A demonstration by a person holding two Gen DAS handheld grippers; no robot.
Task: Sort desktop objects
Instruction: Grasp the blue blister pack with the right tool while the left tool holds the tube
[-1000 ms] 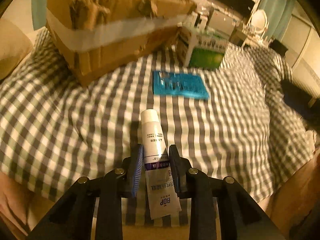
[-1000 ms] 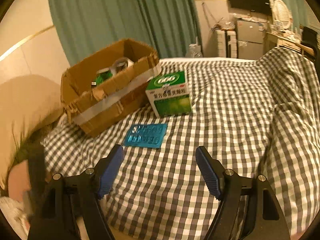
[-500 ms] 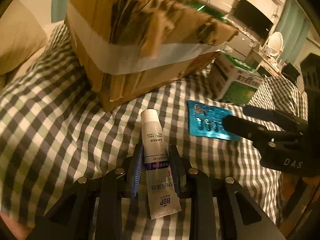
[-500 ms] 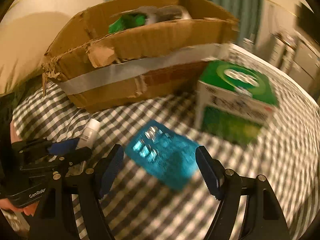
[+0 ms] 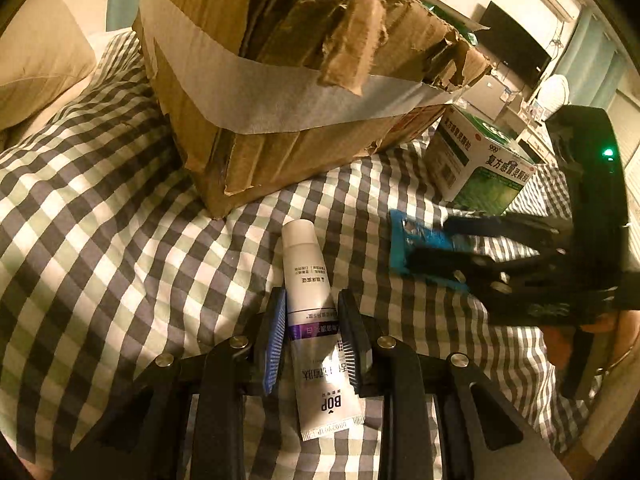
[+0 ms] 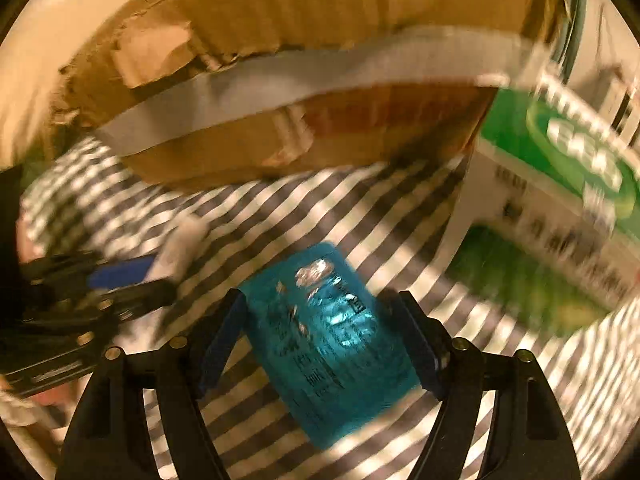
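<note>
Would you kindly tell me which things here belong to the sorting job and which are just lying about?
Part of the job:
- white tube, in the left gripper
- blue pill pack, between the opening right gripper
- green box
- cardboard box

Just lying about:
- pillow
- checked cover
- television

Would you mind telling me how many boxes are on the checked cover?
2: the taped cardboard box at the back, and the green medicine box beside it, to its right. Others may be hidden.

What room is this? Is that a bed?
Probably a bedroom. The green-and-white checked cloth looks like bedding, a beige pillow lies at its edge, and a dark flat screen and teal curtains show behind.
</note>
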